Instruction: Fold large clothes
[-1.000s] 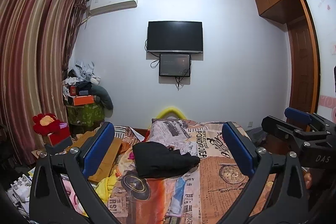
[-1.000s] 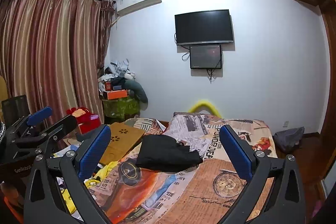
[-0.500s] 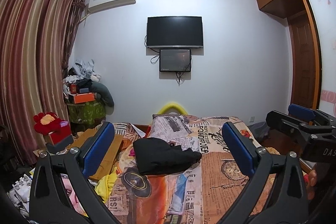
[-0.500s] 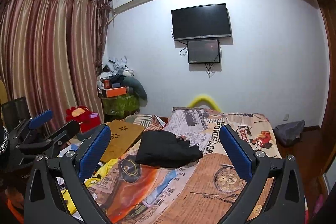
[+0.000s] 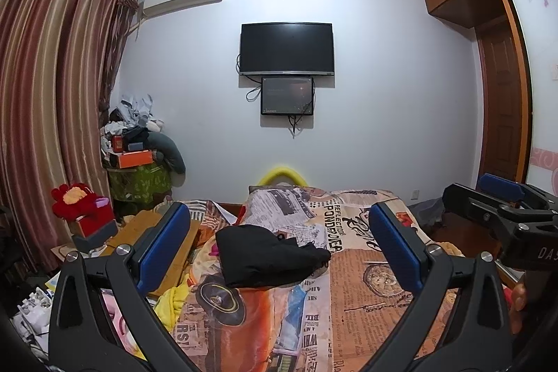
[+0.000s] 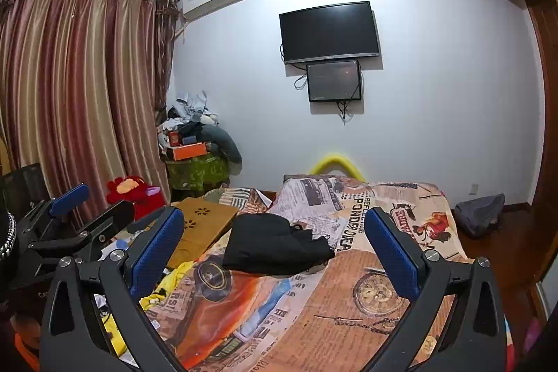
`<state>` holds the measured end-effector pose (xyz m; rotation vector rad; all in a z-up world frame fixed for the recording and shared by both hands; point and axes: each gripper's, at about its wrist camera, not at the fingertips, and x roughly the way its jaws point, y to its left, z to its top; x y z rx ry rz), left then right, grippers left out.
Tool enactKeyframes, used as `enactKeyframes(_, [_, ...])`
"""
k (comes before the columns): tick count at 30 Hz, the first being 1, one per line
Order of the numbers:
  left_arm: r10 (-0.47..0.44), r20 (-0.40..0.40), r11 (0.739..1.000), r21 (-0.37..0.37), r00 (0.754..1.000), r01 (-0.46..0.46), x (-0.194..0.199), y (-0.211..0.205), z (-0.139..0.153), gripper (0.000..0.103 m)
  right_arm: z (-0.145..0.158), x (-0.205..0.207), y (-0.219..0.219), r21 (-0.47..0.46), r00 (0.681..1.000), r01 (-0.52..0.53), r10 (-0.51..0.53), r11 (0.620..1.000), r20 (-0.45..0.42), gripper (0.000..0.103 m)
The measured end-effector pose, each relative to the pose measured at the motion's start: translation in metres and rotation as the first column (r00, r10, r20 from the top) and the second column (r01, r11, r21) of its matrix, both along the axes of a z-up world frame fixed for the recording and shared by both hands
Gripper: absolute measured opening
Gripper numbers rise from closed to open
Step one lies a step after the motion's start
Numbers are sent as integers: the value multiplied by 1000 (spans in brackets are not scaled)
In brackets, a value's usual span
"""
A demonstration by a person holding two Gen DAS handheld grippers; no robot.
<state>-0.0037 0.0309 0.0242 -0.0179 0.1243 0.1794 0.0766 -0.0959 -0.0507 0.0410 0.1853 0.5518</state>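
A black garment (image 5: 268, 255) lies crumpled in a heap on the bed's printed cover (image 5: 352, 295). It also shows in the right wrist view (image 6: 275, 248). My left gripper (image 5: 279, 246) is open and empty, held above the near part of the bed, well short of the garment. My right gripper (image 6: 275, 246) is open and empty, also well short of the garment. The right gripper shows at the right edge of the left wrist view (image 5: 502, 204). The left gripper shows at the left edge of the right wrist view (image 6: 69, 218).
A wooden lap desk (image 6: 202, 225) and yellow cloth (image 6: 164, 285) lie at the bed's left edge. A red plush toy (image 5: 78, 201) and a cluttered stand (image 5: 139, 169) are by the curtains. A grey bag (image 6: 479, 213) sits on the floor at right. A TV (image 5: 286, 47) hangs on the far wall.
Both grippers have tilted upward slightly, so the bed and garment sit lower in both views. Both stay open. The garment has not moved.
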Motion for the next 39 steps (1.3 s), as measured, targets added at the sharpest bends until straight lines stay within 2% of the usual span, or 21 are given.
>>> enactKeyframes(15, [-44,-21,998,-48,999,43,5,8,-2,103,1,2,2,1,1000,6,-6,1000,-4,103])
enactKeyframes(39, [-64,-44,996,-66,997,61,11,14,-9,103,-3,9,0,-8,1000,19,-19,1000,-21,103])
